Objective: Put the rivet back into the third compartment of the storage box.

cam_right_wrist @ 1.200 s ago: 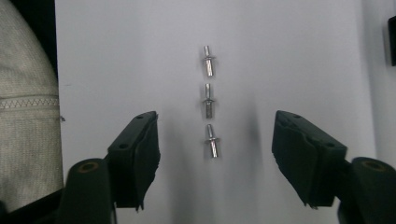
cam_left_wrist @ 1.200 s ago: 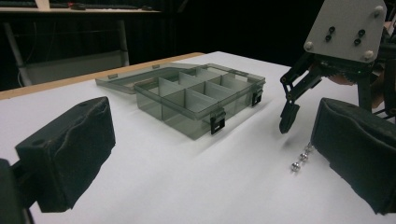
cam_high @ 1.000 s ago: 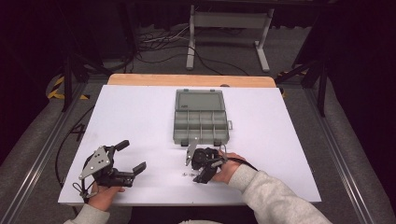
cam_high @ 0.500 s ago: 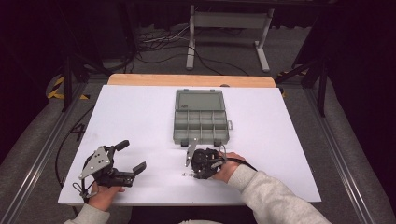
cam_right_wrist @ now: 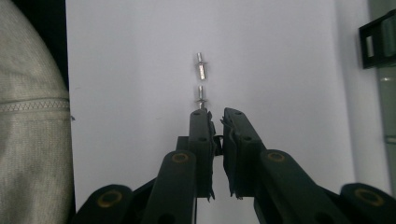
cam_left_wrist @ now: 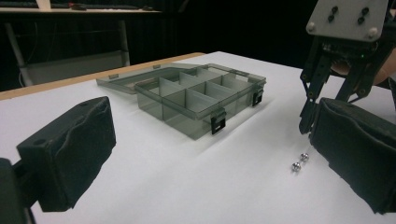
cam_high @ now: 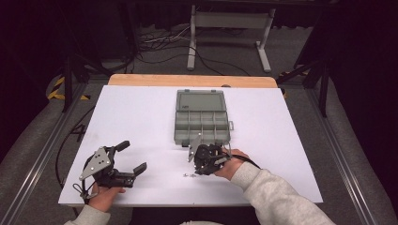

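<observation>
Right gripper (cam_high: 202, 165) closes beside two small metal pins (cam_right_wrist: 201, 84)

Its fingers (cam_right_wrist: 201, 135) have just closed, pressed together, seemingly pinching nothing; both pins lie on the white worktop (cam_high: 141, 122) just beyond the tips, end to end, long axes toward 12 o'clock in its view. The compartment box (cam_high: 202, 124) waits open at 12; the left gripper (cam_high: 126, 157) idles, fingers spread.

white desk (cam_high: 141, 117), smoky grey see-through box (cam_high: 201, 123) with black latches, silver screws (cam_right_wrist: 201, 80), black tools, pale grey sleeve (cam_high: 277, 197).
</observation>
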Demonstrator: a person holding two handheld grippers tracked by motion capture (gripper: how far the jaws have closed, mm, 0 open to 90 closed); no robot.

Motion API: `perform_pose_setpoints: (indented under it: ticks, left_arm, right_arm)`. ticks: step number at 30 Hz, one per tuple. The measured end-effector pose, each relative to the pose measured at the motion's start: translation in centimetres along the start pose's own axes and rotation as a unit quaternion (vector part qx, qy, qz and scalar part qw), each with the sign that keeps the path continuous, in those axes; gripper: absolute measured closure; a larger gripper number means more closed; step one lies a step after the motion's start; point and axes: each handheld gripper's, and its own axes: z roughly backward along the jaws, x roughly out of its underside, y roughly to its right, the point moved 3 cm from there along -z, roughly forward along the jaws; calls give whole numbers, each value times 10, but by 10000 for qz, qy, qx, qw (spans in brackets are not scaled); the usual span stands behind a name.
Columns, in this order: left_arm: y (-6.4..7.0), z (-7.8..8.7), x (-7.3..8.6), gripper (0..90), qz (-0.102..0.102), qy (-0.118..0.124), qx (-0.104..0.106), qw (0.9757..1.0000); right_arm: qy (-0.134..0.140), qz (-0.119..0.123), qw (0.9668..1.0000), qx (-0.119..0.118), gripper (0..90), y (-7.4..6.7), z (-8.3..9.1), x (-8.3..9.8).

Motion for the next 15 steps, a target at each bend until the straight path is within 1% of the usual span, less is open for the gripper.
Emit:
perform_pose_setpoints:
  ticks: [2,5,6,10,12,15]
  left_arm:
    - [0,0,0,6,0,4,1,10000]
    - [0,0,0,6,10,-17,11,10000]
    - [0,0,0,6,9,-18,12,10000]
    - [0,0,0,6,7,-17,12,10000]
    - [0,0,0,6,13,-17,14,10000]
    - [0,0,0,6,9,-17,13,10000]
  right_arm:
    - [22,-11,10000,25,819,1,3,0]
    - [102,-49,9999,88,819,6,13,-2]
    - [102,-49,9999,88,819,6,13,-2]
    - [289,-97,9993,198,819,13,28,-5]
    - [313,-153,9992,214,820,16,33,-6]
    - [346,-138,9989,294,819,21,40,-8]
